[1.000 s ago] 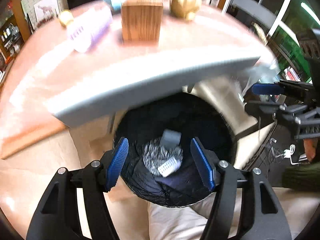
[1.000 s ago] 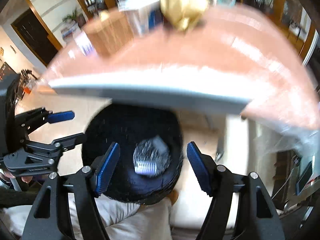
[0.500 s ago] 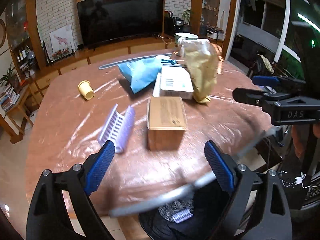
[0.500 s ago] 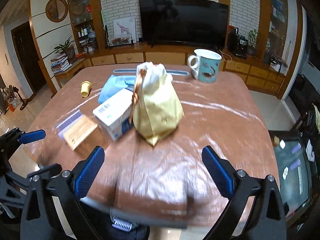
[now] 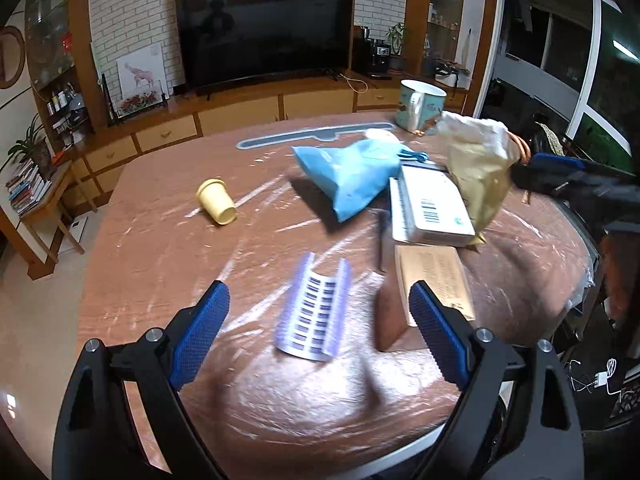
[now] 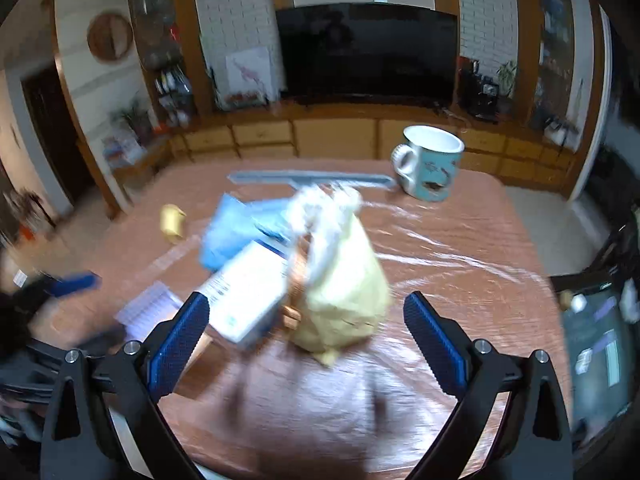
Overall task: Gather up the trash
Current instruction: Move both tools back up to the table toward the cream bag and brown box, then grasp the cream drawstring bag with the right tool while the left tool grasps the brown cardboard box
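My left gripper (image 5: pixel 320 328) is open and empty above the table's near edge, with a purple plastic tray (image 5: pixel 314 314) lying between its fingers' line of sight. Beyond lie a brown cardboard box (image 5: pixel 434 288), a white box (image 5: pixel 432 208), a yellow paper bag (image 5: pixel 480 176), a blue bag (image 5: pixel 352 172) and a small yellow cup (image 5: pixel 216 202). My right gripper (image 6: pixel 306 332) is open and empty, facing the yellow paper bag (image 6: pixel 344 292) and the white box (image 6: pixel 248 292). The blue bag (image 6: pixel 236 236) and yellow cup (image 6: pixel 173 220) show blurred behind.
A teal mug (image 5: pixel 420 106) stands at the table's far right; it also shows in the right wrist view (image 6: pixel 430 168). A grey strip (image 5: pixel 316 136) lies along the far edge. The table (image 5: pixel 160 264) has a shiny plastic cover. A TV (image 5: pixel 264 32) and cabinets stand behind.
Both grippers rose from over the black trash bin below the table edge to above the tabletop and moved forward. The bin has dropped out of view. Both stay open.
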### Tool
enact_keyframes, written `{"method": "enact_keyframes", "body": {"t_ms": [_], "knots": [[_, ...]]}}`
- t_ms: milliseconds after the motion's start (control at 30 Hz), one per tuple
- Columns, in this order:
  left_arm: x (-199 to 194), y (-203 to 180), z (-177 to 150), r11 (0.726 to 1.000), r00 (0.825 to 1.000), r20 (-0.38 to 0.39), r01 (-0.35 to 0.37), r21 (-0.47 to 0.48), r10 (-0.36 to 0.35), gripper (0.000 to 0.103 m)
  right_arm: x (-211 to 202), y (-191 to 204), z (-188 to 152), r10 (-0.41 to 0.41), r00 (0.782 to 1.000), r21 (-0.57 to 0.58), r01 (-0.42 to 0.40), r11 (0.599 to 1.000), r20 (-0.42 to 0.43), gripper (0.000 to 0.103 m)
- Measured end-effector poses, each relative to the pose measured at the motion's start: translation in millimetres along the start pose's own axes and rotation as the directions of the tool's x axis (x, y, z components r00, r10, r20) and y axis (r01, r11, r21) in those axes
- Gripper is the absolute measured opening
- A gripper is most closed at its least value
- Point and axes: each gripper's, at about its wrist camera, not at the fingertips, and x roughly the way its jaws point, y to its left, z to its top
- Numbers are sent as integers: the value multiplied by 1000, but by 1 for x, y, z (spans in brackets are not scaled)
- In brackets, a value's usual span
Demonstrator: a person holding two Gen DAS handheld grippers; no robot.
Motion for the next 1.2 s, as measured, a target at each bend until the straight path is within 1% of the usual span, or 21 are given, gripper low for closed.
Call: {"method": "enact_keyframes", "body": {"t_ms": [100, 200, 233, 267, 333, 400, 500, 567, 600, 667, 800, 867, 900, 933, 967, 1000, 1033, 1067, 1100, 1133, 1200], "knots": [[7, 6, 2, 1000, 1000, -13, -2, 1, 2, 92, -1, 13, 3, 79, 996, 29, -78, 997, -36, 96], [13, 10, 3, 1000, 1000, -20, 6, 13, -5, 92, 6, 26, -3, 138, 987, 51, -134, 990, -78, 90], [14, 10, 4, 1000, 1000, -21, 6, 17, -5, 92, 9, 29, -5, 143, 986, 59, -138, 989, -87, 89], [15, 10, 5, 1000, 1000, -21, 12, 21, -12, 92, 11, 30, -6, 129, 988, 65, -123, 990, -89, 89], [14, 9, 7, 999, 999, -21, 43, 25, -42, 92, 13, 27, -7, 65, 995, 63, -61, 996, -76, 89], [12, 5, 9, 996, 996, -17, 85, 29, -84, 92, 13, 21, -4, -29, 998, 30, 30, 999, -50, 89], [9, -11, 9, 987, 989, -11, 150, 57, -150, 92, 15, 14, 1, -112, 993, -33, 111, 993, -28, 89], [8, -23, 7, 980, 982, -20, 189, 64, -188, 92, 22, 11, 3, -155, 987, -80, 152, 985, -31, 89], [9, -30, 5, 976, 978, -26, 207, 74, -206, 92, 28, 8, 4, -163, 986, -94, 159, 983, -41, 89], [12, -42, 2, 971, 976, -34, 217, 99, -215, 92, 39, 2, 4, -158, 986, -103, 151, 983, -60, 89], [24, -57, -1, 972, 980, -63, 198, 128, -191, 92, 64, -7, 6, -159, 982, -107, 148, 983, -103, 89], [32, -61, -2, 972, 978, -75, 203, 121, -195, 91, 75, -15, 9, -122, 986, -68, 115, 991, -113, 89], [35, -61, -3, 972, 977, -80, 205, 115, -196, 86, 79, -20, 11, -102, 988, -39, 99, 994, -117, 89], [38, -61, -3, 972, 975, -93, 213, 103, -204, 84, 82, -23, 12, -88, 989, -18, 86, 996, -123, 90], [40, -60, -3, 971, 973, -100, 217, 96, -208, 77, 85, -27, 13, -60, 990, 9, 62, 998, -129, 90], [42, -60, -4, 971, 971, -106, 222, 87, -213, 70, 88, -31, 14, -28, 991, 39, 34, 999, -133, 87], [44, -58, -4, 971, 970, -112, 227, 79, -218, 67, 90, -36, 14, 20, 990, 78, -9, 997, -140, 76], [45, -57, -5, 971, 969, -116, 229, 73, -219, 58, 91, -41, 13, 45, 988, 111, -29, 993, -145, 73], [46, -56, -5, 971, 967, -120, 232, 66, -223, 53, 89, -44, 12, 34, 989, 120, -16, 993, -145, 67], [46, -54, -5, 969, 964, -122, 242, 53, -234, 53, 88, -45, 12, 33, 989, 124, -15, 992, -142, 60], [44, -50, -5, 967, 963, -114, 252, 39, -246, 50, 82, -50, 9, 67, 989, 155, -46, 987, -131, 51]]}}
